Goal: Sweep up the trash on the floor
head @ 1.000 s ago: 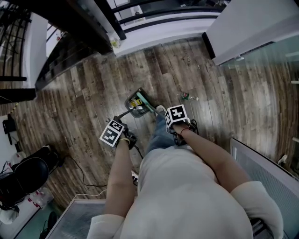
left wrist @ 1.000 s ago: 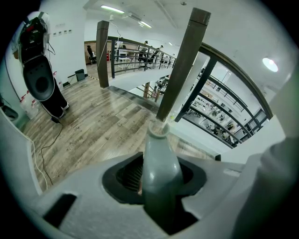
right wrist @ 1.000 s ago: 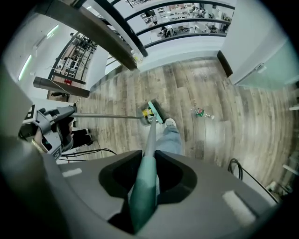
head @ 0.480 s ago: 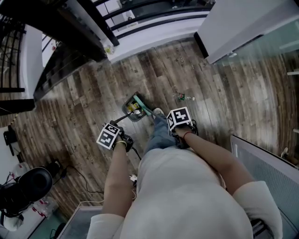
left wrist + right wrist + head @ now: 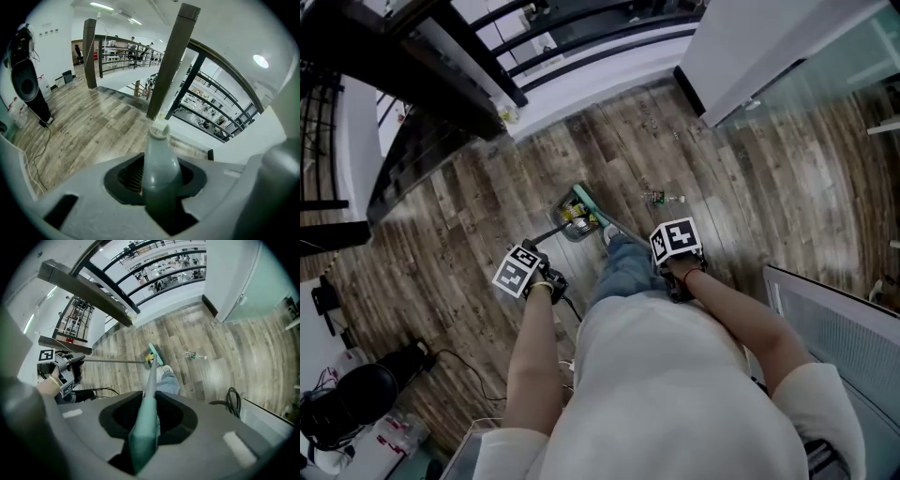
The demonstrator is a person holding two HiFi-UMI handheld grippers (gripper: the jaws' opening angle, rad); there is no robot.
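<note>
Clamps grey dustpan handle (image 5: 159, 157) in jaws of left gripper (image 5: 159, 199), teal broom handle (image 5: 151, 380) in those of right gripper (image 5: 144, 430). Shows broom head (image 5: 584, 200) at dustpan (image 5: 570, 217) on wooden floor (image 5: 469, 234); beyond, apart, plastic bottle (image 5: 664, 197).

Teal broom handle (image 5: 143, 427), brown wood-grain floor (image 5: 478, 225)

The head view looked steeply down from above the person (image 5: 675, 394) onto the floor (image 5: 469, 234). The left gripper view faced roughly level, close along the dustpan handle (image 5: 159, 164). The right gripper view faced down the broom handle (image 5: 149, 390), sharing the bottle (image 5: 193, 355) and dustpan (image 5: 569, 223) with the head view.
</note>
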